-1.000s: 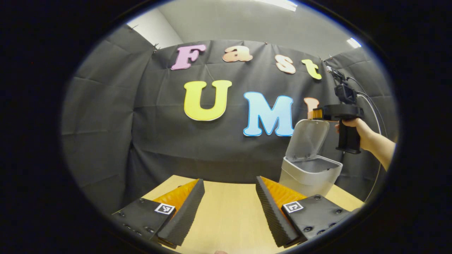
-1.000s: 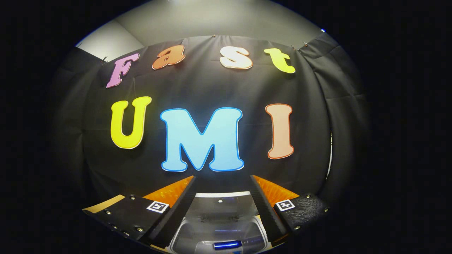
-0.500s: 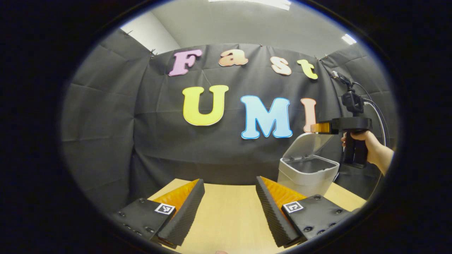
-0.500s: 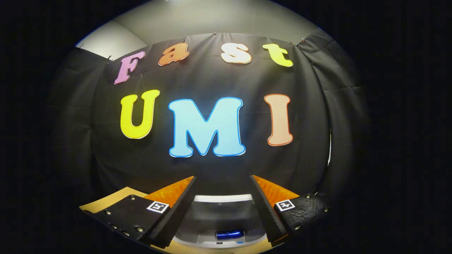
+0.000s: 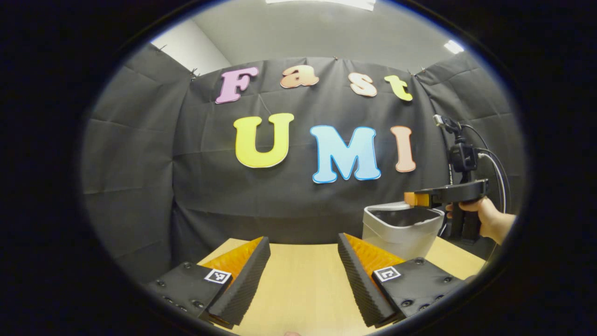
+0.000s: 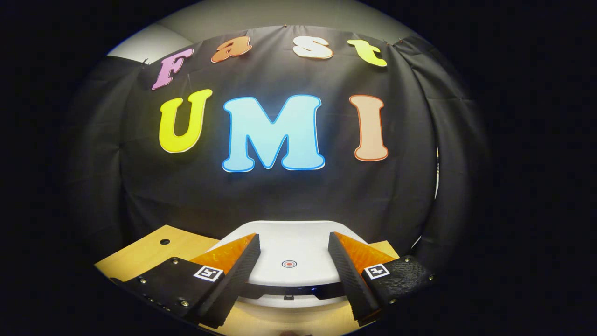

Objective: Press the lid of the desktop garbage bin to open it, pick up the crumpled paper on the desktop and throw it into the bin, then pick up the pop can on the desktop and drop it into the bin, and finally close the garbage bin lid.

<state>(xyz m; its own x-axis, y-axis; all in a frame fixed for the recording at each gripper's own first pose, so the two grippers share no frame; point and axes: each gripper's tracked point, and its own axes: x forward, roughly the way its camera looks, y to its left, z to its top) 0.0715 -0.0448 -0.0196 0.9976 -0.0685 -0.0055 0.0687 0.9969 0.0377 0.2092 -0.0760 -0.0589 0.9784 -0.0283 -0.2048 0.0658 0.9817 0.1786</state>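
Both grippers, left (image 5: 303, 275) and right (image 6: 291, 273), gape empty; 1 bin (image 5: 396, 233), 1 lid (image 6: 289, 245) nearly down.

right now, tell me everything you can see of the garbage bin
The garbage bin is a small, pale grey, plastic-looking tub standing upright on the wooden desktop near its far right corner. Its white lid is almost down, a dark gap still showing at the front, with a small red ring mark on top. The right gripper rests over the lid, fingers open.
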